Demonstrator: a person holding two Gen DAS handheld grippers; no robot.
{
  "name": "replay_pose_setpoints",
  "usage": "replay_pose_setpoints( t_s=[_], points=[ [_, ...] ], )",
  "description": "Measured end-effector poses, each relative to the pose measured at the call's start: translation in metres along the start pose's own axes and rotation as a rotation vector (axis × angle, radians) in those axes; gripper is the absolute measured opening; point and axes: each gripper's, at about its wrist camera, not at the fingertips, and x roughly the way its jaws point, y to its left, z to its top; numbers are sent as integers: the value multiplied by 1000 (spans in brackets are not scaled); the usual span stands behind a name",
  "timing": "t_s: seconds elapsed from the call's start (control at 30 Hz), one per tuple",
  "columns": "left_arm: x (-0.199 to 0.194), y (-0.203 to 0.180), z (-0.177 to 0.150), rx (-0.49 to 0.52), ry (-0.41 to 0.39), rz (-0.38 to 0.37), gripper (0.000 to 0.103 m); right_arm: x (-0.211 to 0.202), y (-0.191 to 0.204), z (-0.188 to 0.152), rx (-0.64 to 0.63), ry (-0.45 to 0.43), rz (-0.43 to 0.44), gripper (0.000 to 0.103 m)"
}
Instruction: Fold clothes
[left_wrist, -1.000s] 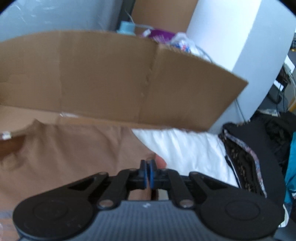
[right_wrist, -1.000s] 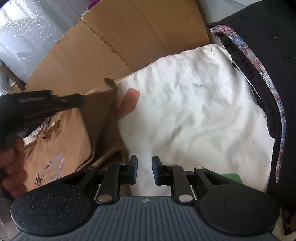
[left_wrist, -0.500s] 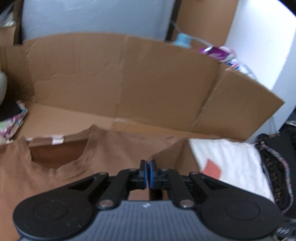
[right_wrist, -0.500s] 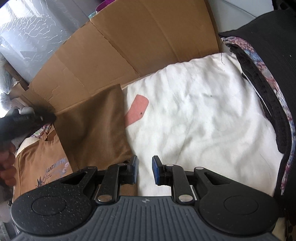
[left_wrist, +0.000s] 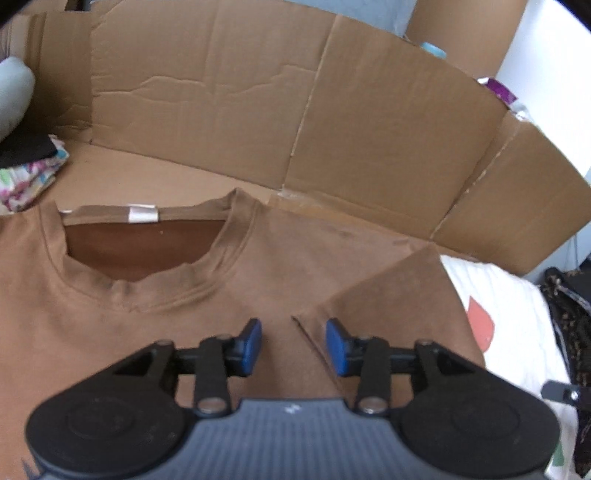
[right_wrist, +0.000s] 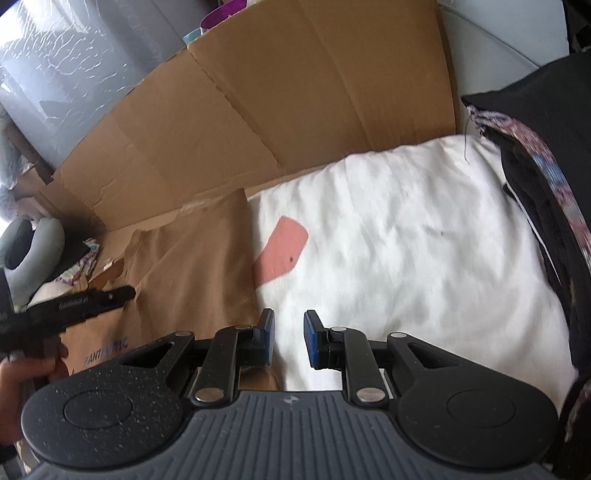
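Observation:
A brown t-shirt (left_wrist: 258, 280) lies flat on cardboard, collar (left_wrist: 140, 254) facing me and its right sleeve (left_wrist: 399, 306) folded inward over the chest. My left gripper (left_wrist: 293, 345) hovers just above the folded sleeve's edge. Its jaws are opening and nothing is between the blue pads. In the right wrist view, a hand (right_wrist: 22, 373) holds the left gripper (right_wrist: 96, 301) over the brown t-shirt (right_wrist: 199, 258). My right gripper (right_wrist: 289, 339) stands open and holds nothing, above the line where the shirt meets a white cloth (right_wrist: 406, 240).
A flattened cardboard box (left_wrist: 295, 110) stands as a wall behind the shirt. The white cloth (left_wrist: 517, 325) bears a pink patch (right_wrist: 282, 254). Dark and patterned garments (right_wrist: 546, 155) are piled at the right. Folded colourful clothes (left_wrist: 26, 177) and a grey cushion (right_wrist: 37, 251) sit at the left.
The left gripper swung left and down with the sleeve in its shut jaws and laid it over the shirt. Its jaws then opened and let go. The right gripper drifted slightly.

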Motion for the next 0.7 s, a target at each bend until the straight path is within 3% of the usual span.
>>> replay_pose_setpoints(
  t_s=[0.23,0.37,0.53,0.6,0.7],
  points=[
    [20,-1,1,36,19,-48,41,29,20,19,2,-33,6,21],
    [23,3,-1,4,8,-71,39,47,32,29,-14,-28,5,22],
    [27,12,0,-77,8,-109,13,64,44,44,-37,-25,5,33],
    [26,17,-1,-103,10,-125,8,72,48,52,-41,-27,1,39],
    [17,19,-2,-121,-10,-142,5,81,54,64,-41,-41,-7,40]
  ],
)
